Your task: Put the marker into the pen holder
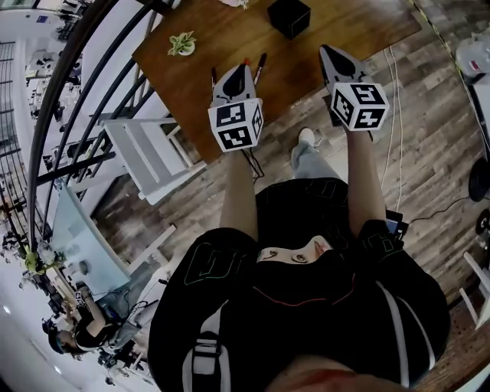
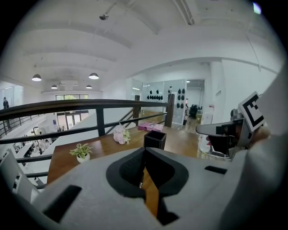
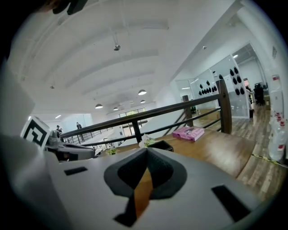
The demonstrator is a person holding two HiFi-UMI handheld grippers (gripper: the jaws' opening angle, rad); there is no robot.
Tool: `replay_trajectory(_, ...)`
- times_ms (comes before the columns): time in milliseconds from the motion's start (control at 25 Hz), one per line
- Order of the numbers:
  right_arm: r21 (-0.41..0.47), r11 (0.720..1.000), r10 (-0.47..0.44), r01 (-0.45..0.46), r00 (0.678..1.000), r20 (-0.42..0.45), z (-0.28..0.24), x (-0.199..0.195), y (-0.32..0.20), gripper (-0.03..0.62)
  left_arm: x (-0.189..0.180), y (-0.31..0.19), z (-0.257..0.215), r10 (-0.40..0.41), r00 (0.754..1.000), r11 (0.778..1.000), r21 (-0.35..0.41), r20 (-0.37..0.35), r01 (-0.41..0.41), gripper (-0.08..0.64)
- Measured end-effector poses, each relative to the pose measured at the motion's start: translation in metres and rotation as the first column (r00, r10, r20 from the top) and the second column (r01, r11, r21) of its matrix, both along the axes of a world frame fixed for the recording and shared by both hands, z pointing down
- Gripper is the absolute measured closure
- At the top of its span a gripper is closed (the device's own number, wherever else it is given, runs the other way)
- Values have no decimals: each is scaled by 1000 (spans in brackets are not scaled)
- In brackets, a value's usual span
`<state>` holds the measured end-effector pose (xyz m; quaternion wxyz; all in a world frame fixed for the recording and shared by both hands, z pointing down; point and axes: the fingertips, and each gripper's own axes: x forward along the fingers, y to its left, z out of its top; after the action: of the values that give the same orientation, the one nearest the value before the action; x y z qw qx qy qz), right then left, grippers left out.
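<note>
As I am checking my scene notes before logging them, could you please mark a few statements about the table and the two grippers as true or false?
1. The black pen holder stands on the wooden table. True.
2. The left gripper holds a marker. False: its jaws are together with nothing between them.
3. A small potted plant stands on the table. True.
4. The right gripper has its jaws wide apart. False: they are together and empty.
5. The markers lie on the floor. False: they lie on the table, close to the left gripper's tip.
</note>
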<state>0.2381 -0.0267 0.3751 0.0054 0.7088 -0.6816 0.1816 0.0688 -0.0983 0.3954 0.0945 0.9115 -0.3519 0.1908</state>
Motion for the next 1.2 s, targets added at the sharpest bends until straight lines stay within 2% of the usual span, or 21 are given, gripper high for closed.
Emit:
replay_trajectory(280,-13,999,-40,40,999,37,10,21,-28,594,25,-14,10,3,999,1000,-25,42,-2,551)
replay_trajectory(640,-35,996,-76,79,994,80,31,16,-47,594,17,-22,31,-3,994,998,-61,105,9,551)
replay_trajectory(880,-38,995,-87,90,994,68,32,20,-53,594,21,-29,39,6,996,997,-80,88,1,551)
replay_trajectory(1200,-59,971,-233,234,972,9,34,-6,-85,591,9,-57,48,-62,996,992,-105,61,68,551)
